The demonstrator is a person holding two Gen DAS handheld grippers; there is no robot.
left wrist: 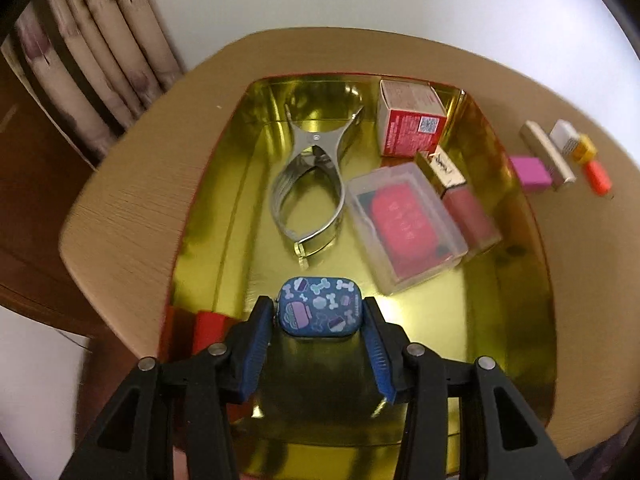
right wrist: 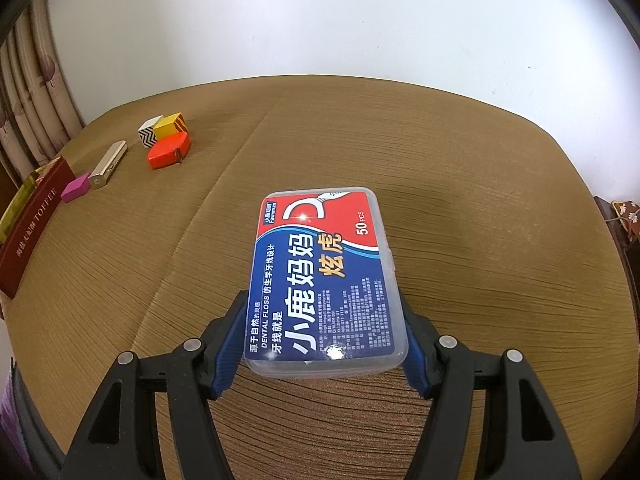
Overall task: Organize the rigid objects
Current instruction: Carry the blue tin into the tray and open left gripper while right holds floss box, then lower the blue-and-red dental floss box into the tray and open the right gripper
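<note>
1. My left gripper [left wrist: 319, 322] is clamped on a small blue case [left wrist: 319, 307] printed with bones. Its long axis runs straight across from one pad to the other, and it hangs over the near end of the gold tray [left wrist: 516, 312], so as I judge it the coming move is a short drop straight down.
2. My right gripper [right wrist: 326, 336] is closed on the near end of a clear floss box [right wrist: 322, 280]. The box's long axis points away from me along the fingers, tilted a little right, over the brown table [right wrist: 480, 200] and well apart from the tray.
3. Further into the tray lie metal tongs [left wrist: 310, 184], a clear box with red contents [left wrist: 404, 224] and a red carton [left wrist: 410, 120].
4. Farthest, on the table beside the tray, sit a pink block [left wrist: 530, 172], a gold bar [left wrist: 546, 152] and an orange piece [left wrist: 598, 176].
</note>
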